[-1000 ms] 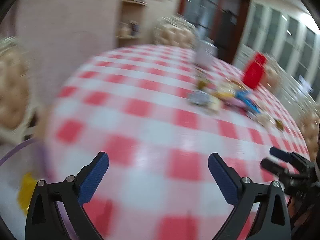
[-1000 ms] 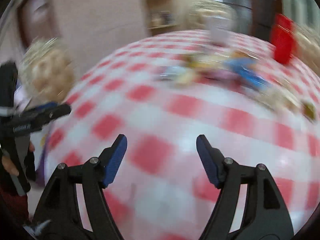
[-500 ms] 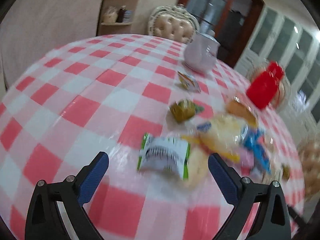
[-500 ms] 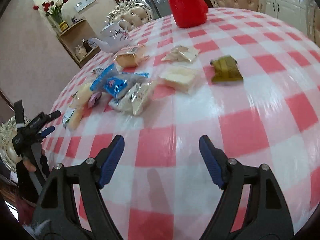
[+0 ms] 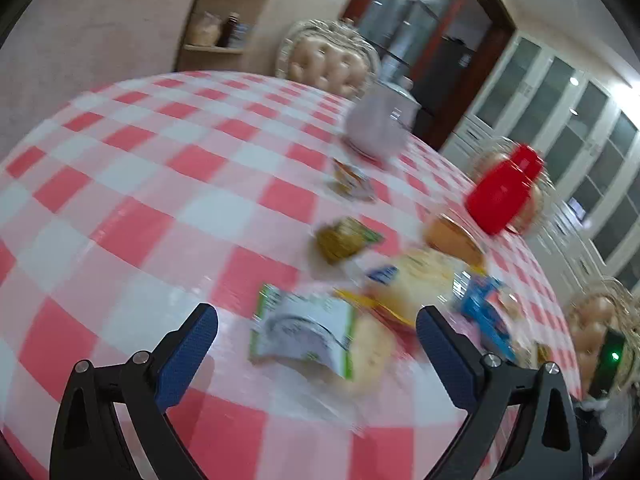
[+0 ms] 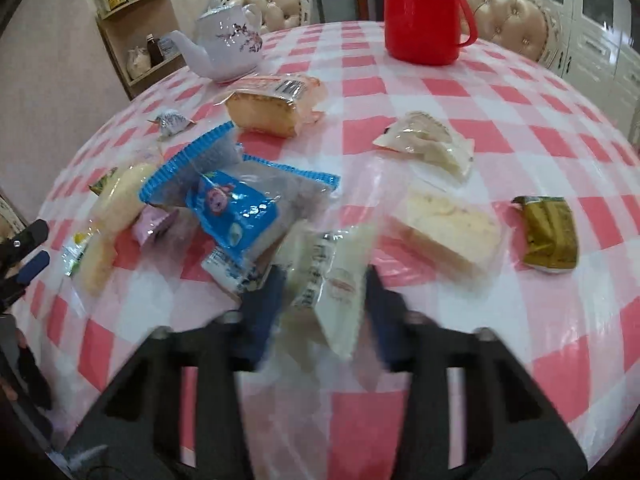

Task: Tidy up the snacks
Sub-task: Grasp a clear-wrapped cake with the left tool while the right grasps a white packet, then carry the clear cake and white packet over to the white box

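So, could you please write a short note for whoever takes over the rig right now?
Right gripper: jaws closing around a clear-wrapped snack at the near end of the pile; the blur hides whether the pads press yet.
Left gripper: open, empty, hovering over a green-edged packet.
Snacks lie loose on the checked tablecloth: blue packets, a wrapped cake, a pale slice, a green-brown pack. The teapot and red jug stand behind them.
Done: nothing sorted yet.
Left: confirm the grip, lift, then group the rest.
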Motion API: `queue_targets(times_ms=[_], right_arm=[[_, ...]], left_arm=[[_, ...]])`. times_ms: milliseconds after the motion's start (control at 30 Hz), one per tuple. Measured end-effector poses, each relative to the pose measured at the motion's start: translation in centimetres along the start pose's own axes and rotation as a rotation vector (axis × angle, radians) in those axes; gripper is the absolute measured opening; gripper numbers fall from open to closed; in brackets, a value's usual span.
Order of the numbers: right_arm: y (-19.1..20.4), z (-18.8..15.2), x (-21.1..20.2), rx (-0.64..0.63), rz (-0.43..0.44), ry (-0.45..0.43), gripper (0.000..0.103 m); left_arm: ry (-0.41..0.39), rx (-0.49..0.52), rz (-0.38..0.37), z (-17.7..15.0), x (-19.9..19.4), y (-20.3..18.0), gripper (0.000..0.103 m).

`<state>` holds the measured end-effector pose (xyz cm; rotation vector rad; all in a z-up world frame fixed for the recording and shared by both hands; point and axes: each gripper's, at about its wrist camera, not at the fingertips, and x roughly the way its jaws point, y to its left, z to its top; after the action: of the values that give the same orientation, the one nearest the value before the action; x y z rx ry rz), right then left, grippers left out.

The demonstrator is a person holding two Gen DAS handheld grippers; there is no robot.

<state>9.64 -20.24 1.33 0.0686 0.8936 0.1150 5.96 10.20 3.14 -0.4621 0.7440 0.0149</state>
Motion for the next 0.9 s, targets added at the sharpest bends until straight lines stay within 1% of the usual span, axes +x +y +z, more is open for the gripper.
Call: queue_targets(times_ms=[33,67,100,133,233,300,367,433,467,500,533,567,600,633,667,733,767,900], right_arm=[[-0.2,-0.1,-0.4,0.005,0.016,-0.009,0.034],[-0.5,-0.3,-0.9,0.01,0.026,-0.016,0.033],[-0.5,-0.3,-1.3,0.007,0.028,-0.022,0.033],[-0.5,-0.4,-1.7,-0.001,0.03,-0.03,0.033],[-0.6,-0.8,-3.1,-0.001,0.06,-0.048,0.033],[-0.7,-0.8,-3.6,0.01,0.083,-0.055,0.033],[-0.8,-0.7,-3.9,0.021,0.1,-0.058,0.033],[-0.8,-0.6,-4.0,0.029,0.113,-0.056,0.033],[-0.6,-0.7,-4.1,0.027,0.116,-0.057,0.033],[-0.4,-0.7,-4.2,0.02,0.114,-0.059,0.033],[-0.2,-0.7,-4.3,0.011,0.111,-0.061,0.033],[0.0,-0.7,-4.4,0.0,0.107,-0.064,0.033],[0.2,-0.8,-4.5,-0.01,0.104,-0.067,0.033],[0.4,-0.8,-4.7,-0.02,0.097,-0.071,0.033],[0.8,-0.9,-4.9,-0.04,0.081,-0.08,0.033],[1.5,-1.0,-5.2,-0.084,0.052,-0.097,0.033],[2.0,-1.2,-5.5,-0.109,0.041,-0.107,0.033],[4.0,-1.7,-6.5,-0.192,0.006,-0.153,0.033]], left_arm=[[0.012,0.027,-0.008,-0.3,-0.1,-0.6,0.1],[0.02,0.071,-0.011,-0.6,-0.3,-1.5,0.1],[0.029,0.136,-0.011,-1.1,-0.5,-2.7,0.1],[0.038,0.204,0.007,-1.7,-0.4,-3.9,0.1],[0.071,0.333,0.048,-3.5,0.7,-6.1,0.099],[0.132,0.357,0.089,-4.1,2.4,-6.4,0.095],[0.184,0.332,0.116,-3.9,3.9,-5.8,0.091],[0.156,0.319,0.132,-3.0,4.2,-5.6,0.091],[0.154,0.316,0.137,-2.7,4.5,-5.5,0.09],[0.171,0.31,0.125,-2.4,5.1,-5.3,0.087],[0.165,0.322,0.126,-2.3,5.3,-5.4,0.079],[0.162,0.351,0.121,-2.3,5.5,-5.8,0.057],[0.156,0.392,0.14,-2.5,5.6,-6.3,0.045],[0.149,0.431,0.158,-2.8,5.6,-6.9,0.037],[0.153,0.459,0.141,-3.1,5.4,-7.4,0.037],[0.149,0.499,0.139,-3.7,5.0,-8.0,0.036],[0.145,0.503,0.137,-3.9,4.7,-8.1,0.036],[0.107,0.462,0.134,-4.0,3.1,-7.2,0.036]])
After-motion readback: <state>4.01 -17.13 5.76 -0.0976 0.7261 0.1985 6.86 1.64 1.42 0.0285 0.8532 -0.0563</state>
